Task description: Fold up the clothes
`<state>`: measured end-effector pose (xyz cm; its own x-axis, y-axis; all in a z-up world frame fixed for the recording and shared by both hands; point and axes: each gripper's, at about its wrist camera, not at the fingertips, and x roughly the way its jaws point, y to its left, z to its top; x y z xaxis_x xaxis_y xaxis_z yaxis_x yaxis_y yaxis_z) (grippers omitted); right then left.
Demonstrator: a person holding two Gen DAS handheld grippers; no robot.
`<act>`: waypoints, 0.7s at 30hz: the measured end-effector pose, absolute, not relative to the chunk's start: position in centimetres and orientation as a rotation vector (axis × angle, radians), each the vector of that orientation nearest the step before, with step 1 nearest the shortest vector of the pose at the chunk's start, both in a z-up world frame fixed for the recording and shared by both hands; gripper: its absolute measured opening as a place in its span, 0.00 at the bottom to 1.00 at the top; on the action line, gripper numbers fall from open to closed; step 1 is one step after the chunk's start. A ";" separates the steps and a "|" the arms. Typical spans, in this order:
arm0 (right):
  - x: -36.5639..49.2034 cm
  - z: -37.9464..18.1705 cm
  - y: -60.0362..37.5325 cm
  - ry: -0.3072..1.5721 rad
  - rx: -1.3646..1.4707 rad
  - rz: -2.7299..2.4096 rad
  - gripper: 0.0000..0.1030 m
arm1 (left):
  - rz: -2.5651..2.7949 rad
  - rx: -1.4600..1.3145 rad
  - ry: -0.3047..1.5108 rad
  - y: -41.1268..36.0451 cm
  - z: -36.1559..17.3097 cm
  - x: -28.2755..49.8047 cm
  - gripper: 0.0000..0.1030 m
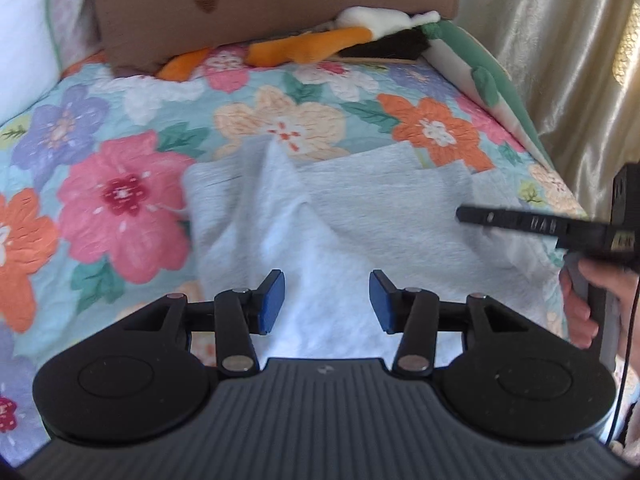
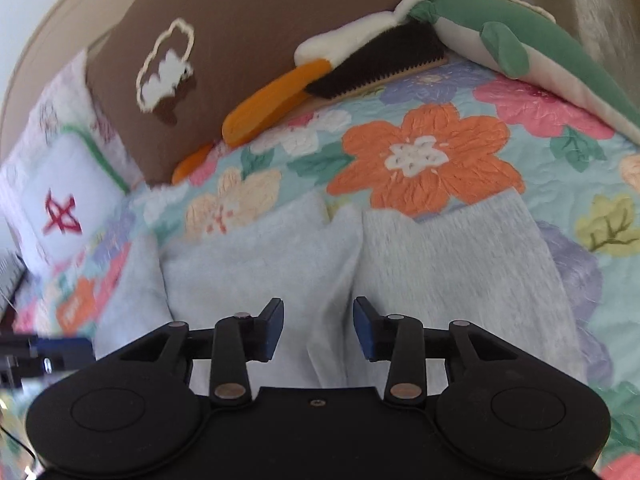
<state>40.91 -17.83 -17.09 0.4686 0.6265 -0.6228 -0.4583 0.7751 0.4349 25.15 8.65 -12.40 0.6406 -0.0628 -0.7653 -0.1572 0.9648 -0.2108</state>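
Note:
A light grey garment (image 1: 360, 216) lies rumpled on the floral bedspread (image 1: 120, 184), with raised folds running down its middle. My left gripper (image 1: 327, 302) hovers over its near part, open and empty, blue pads apart. My right gripper (image 2: 319, 330) is also open and empty above the same garment (image 2: 440, 264), over a central crease. The right gripper's body (image 1: 560, 228) shows at the right edge of the left wrist view, held by a hand. The left gripper shows blurred at the left edge of the right wrist view (image 2: 36, 354).
A brown cushion (image 2: 248, 40) stands at the head of the bed. An orange, white and black plush toy (image 2: 320, 76) and a green and white plush (image 2: 520, 48) lie beside it. A white pillow (image 2: 64, 200) sits at the left. A pale curtain (image 1: 560, 40) hangs at the right.

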 end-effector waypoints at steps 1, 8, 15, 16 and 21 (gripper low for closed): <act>41.2 -17.1 -17.6 0.851 0.214 0.687 0.25 | 0.067 -0.263 0.882 9.0 -12.5 24.8 0.46; 39.1 -12.9 -17.6 0.590 0.055 0.811 0.02 | 0.118 -0.274 0.887 11.1 -13.5 22.6 0.48; 40.6 -13.7 -19.5 0.644 -0.034 0.595 0.05 | 0.117 -0.308 0.910 11.1 -14.6 21.9 0.48; 40.5 -13.2 -19.7 0.653 -0.032 0.580 0.05 | 0.112 -0.306 0.908 11.0 -14.6 21.7 0.48; 36.8 -11.5 -18.4 0.742 -0.061 0.716 0.12 | 0.074 -0.332 0.945 11.0 -15.1 21.0 0.48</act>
